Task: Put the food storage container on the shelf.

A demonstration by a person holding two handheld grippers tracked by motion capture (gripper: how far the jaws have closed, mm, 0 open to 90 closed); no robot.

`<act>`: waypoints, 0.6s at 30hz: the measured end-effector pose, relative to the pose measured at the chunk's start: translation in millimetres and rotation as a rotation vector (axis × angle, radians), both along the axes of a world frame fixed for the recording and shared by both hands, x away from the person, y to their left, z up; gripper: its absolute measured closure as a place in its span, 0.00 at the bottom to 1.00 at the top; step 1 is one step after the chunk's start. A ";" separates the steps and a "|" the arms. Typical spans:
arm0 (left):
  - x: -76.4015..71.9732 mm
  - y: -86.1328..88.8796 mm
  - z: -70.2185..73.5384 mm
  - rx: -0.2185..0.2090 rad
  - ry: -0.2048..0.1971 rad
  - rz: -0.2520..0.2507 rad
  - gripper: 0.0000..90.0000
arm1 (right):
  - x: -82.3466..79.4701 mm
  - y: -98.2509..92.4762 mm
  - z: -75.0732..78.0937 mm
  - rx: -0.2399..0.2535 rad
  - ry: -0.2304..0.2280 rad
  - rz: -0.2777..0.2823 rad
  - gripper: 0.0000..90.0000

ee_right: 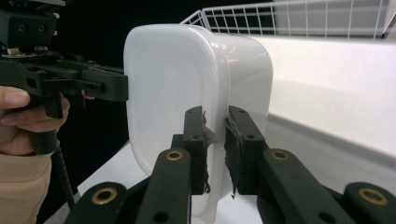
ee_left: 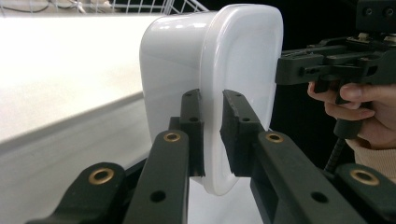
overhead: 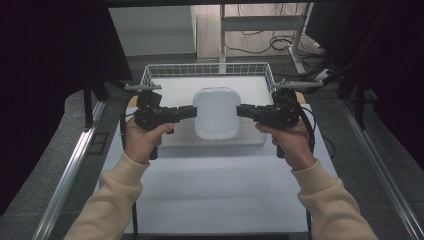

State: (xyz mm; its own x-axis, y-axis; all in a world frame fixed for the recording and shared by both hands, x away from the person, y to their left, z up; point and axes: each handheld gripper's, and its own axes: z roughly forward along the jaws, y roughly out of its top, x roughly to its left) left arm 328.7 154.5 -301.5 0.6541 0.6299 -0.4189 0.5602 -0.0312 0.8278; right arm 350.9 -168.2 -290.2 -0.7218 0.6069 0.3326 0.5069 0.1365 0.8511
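A white plastic tub (overhead: pixel 216 112) hangs at the centre of the high view, over the near edge of a wire basket (overhead: pixel 150 75). The left gripper (overhead: pixel 191 111) and right gripper (overhead: pixel 242 110) each pinch its rim from opposite sides, equally near.

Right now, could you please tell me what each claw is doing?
Left claw: shut on the white container's rim.
Right claw: shut on its opposite rim.

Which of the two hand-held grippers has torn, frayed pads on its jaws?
The right hand-held gripper: its pads are ragged where they clamp the white container's rim. The left hand-held gripper's pads look smooth.
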 end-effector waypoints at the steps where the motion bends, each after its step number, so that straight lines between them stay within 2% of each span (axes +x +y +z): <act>1: 0.0 0.0 0.0 0.000 0.000 0.000 0.88 | 0.0 0.0 0.0 0.000 0.000 0.000 0.87; 5: 13.8 4.6 7.1 -0.012 0.016 -0.002 0.88 | 12.9 3.7 9.4 -0.003 0.005 0.004 0.87; 9: 22.4 6.2 12.1 -0.007 0.017 -0.004 0.88 | 20.1 5.2 14.0 -0.004 0.004 0.004 0.87; 12: 37.1 7.4 18.5 -0.003 0.020 -0.007 0.88 | 32.1 6.3 20.5 -0.004 0.009 0.002 0.88; 13: 37.1 7.4 18.5 -0.003 0.020 -0.007 0.88 | 32.1 6.3 20.5 -0.004 0.009 0.002 0.88; 15: 49.3 9.0 22.9 -0.014 0.037 -0.011 0.88 | 44.3 6.7 25.0 0.008 0.028 0.005 0.88; 17: 52.3 9.7 24.0 -0.015 0.041 -0.013 0.88 | 47.1 6.9 26.0 0.014 0.034 0.005 0.88; 18: 59.1 10.4 27.6 -0.012 0.051 -0.008 0.88 | 54.5 8.2 29.3 0.012 0.049 0.002 0.88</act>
